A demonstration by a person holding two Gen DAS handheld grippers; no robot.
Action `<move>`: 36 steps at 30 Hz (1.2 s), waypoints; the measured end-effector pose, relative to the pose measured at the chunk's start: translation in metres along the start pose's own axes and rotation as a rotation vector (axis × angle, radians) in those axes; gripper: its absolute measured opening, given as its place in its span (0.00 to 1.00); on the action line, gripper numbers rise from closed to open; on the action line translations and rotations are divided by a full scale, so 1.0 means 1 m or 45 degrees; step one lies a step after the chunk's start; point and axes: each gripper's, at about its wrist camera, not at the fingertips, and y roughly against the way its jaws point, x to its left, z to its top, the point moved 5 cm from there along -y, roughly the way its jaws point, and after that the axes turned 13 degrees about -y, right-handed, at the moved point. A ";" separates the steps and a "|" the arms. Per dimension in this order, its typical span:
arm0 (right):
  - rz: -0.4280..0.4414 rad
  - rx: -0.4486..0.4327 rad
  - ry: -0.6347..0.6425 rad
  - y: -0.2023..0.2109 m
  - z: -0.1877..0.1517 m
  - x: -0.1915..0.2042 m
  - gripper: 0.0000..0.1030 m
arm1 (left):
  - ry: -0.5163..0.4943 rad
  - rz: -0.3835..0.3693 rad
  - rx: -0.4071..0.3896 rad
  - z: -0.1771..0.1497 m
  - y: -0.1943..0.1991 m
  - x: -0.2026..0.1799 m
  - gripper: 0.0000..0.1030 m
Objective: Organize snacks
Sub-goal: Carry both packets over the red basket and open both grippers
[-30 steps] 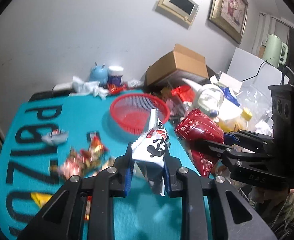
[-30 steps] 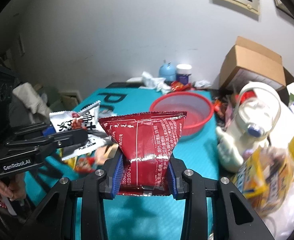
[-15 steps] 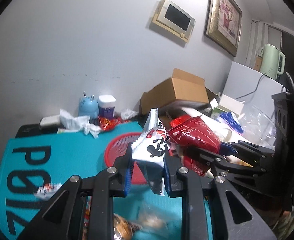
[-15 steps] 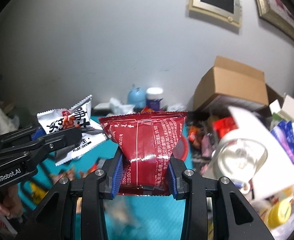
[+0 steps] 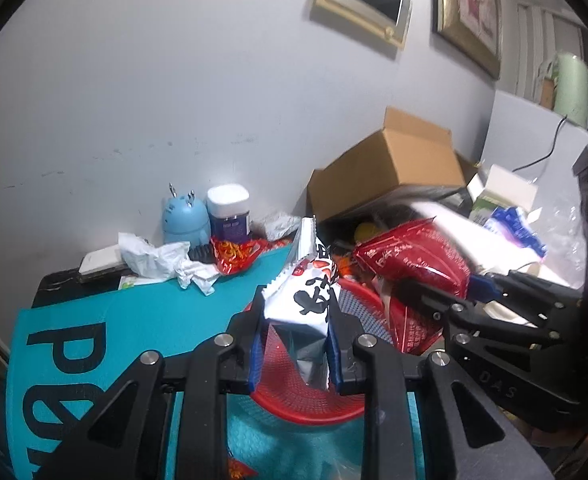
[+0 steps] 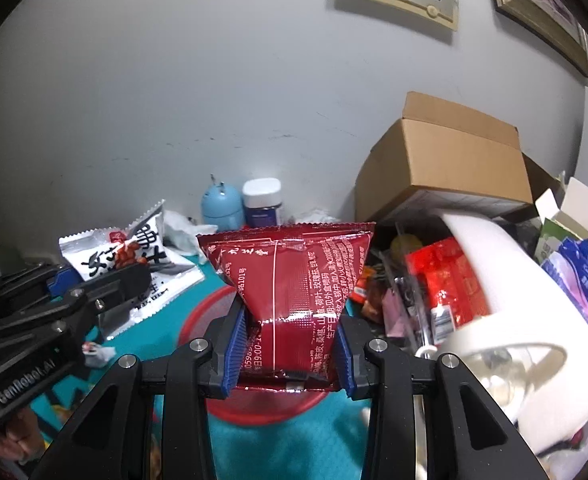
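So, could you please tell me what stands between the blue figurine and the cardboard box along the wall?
A white-lidded jar stands right beside the blue figurine, then crumpled white paper lies before the cardboard box. The right wrist view shows this best.

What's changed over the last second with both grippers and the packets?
Both grippers advanced toward the red mesh basket, which now sits right beneath them. The left gripper still clamps the white black-lettered snack packet; the right gripper still clamps the dark red foil packet. Nothing released.

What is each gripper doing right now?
Left gripper: closed on the white snack packet.
Right gripper: closed on the red snack packet.
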 end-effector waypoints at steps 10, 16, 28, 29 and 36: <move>0.003 0.072 0.025 -0.034 -0.013 -0.001 0.37 | 0.006 -0.015 0.107 -0.010 -0.042 0.004 0.24; -0.006 0.095 0.019 -0.043 -0.016 -0.003 0.48 | 0.028 0.002 0.209 -0.018 -0.062 0.008 0.28; -0.053 0.086 0.005 -0.038 -0.013 -0.007 0.58 | 0.067 0.046 0.234 -0.023 -0.055 0.017 0.58; -0.051 0.083 0.007 -0.035 -0.012 -0.006 0.58 | 0.068 0.047 0.233 -0.023 -0.052 0.017 0.58; -0.010 0.054 0.033 -0.013 -0.008 0.004 0.58 | 0.070 0.078 0.193 -0.014 -0.018 0.017 0.58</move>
